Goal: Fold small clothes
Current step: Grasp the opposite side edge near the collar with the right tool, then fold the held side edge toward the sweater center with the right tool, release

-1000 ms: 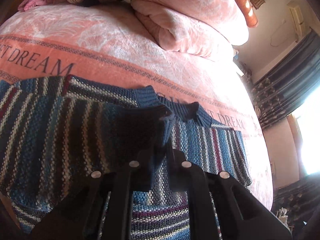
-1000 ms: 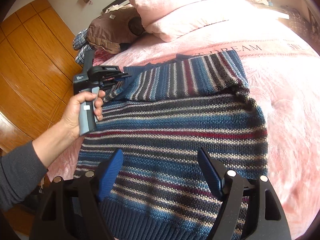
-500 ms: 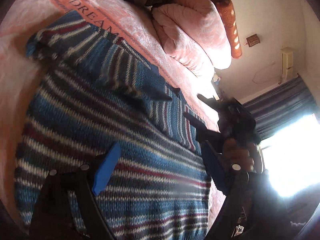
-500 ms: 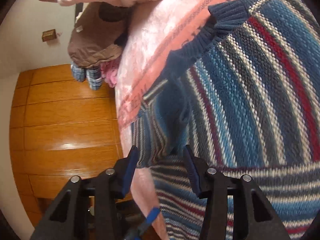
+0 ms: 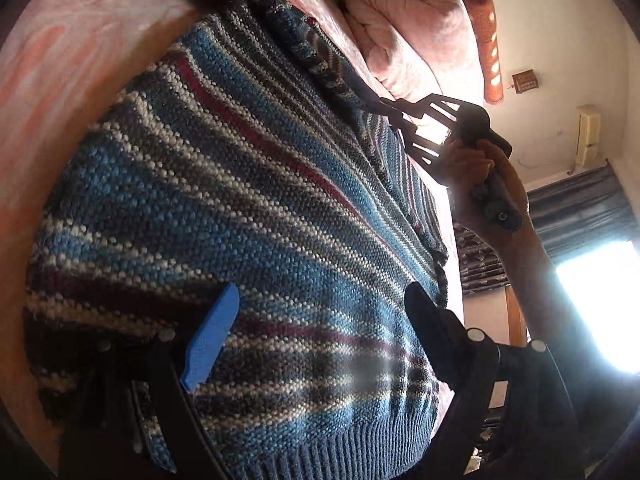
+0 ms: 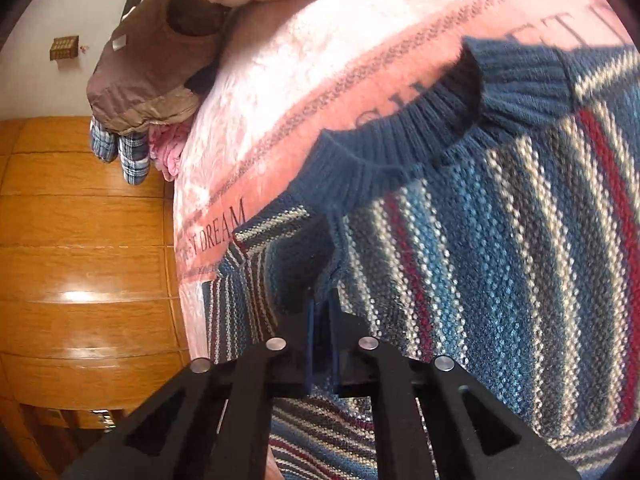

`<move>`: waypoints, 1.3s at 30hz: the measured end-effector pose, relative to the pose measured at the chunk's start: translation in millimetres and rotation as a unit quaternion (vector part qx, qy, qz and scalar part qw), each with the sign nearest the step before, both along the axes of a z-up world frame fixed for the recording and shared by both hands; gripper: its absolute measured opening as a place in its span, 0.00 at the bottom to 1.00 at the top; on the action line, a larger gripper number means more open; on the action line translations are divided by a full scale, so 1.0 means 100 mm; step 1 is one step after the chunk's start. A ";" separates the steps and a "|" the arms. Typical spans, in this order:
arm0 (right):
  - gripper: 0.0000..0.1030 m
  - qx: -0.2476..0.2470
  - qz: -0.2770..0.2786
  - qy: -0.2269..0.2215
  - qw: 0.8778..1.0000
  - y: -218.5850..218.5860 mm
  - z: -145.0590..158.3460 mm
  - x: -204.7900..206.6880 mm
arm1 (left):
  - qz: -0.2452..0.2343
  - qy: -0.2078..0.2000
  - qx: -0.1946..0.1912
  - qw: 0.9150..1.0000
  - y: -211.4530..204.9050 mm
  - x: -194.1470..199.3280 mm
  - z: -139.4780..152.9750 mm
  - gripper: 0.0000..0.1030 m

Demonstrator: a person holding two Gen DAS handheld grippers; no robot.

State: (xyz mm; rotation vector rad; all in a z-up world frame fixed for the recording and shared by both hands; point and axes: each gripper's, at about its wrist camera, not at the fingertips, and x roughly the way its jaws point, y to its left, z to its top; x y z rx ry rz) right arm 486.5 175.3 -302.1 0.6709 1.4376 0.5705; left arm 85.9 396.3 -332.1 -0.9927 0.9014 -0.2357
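Left wrist view looks across a striped sweater (image 5: 248, 208) that lies flat on a pink bed cover (image 5: 60, 80). The left gripper (image 5: 320, 336) hangs over the near part of the sweater with its 2 fingers spread wide and nothing between them. One finger has a blue pad (image 5: 210, 340) on it. Far off to the right, a hand (image 5: 480, 176) grips the right gripper (image 5: 390, 114), whose tip meets a raised fold of the sweater. That fold hides the part of the sweater behind it.

Past the sweater, a pile of pink bedding (image 5: 412, 36) sits at the far end of the bed, with an orange roll pillow (image 5: 480, 20) behind it. The wall is white. A small brown box (image 5: 525, 80) hangs on it. Dark blue curtains (image 5: 580, 208) hang beside a very bright window (image 5: 600, 300) on the right.

Right wrist view shows things the other view cannot. The right gripper (image 6: 322, 332) has its 2 fingers squeezed together on an edge of the sweater (image 6: 500, 240), near the blue ribbed collar (image 6: 400, 152). The cloth lifts up a little where it is pinched. The bed cover (image 6: 300, 80) has dark letters on a pink band, and the word DREAM can be read. On the far left, a brown jacket (image 6: 148, 64) lies at the bed's edge, over some blue checked cloth (image 6: 124, 152) and a bit of pink cloth (image 6: 168, 148). A shiny wooden wardrobe (image 6: 80, 260) fills the left side.
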 end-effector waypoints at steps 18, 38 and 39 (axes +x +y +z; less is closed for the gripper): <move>0.05 -0.044 0.045 -0.218 0.974 -0.28 2.27 0.11 | 0.004 0.005 -0.007 1.000 0.07 -0.01 -0.05 0.81; 0.05 -0.108 -0.017 -0.086 0.990 -1.86 0.30 0.00 | -0.028 -0.038 0.000 0.999 0.84 1.80 0.76 0.79; 0.05 -0.112 -0.015 -0.079 0.990 -1.88 0.19 0.00 | -0.031 -0.024 -0.004 0.999 0.87 1.93 0.69 0.80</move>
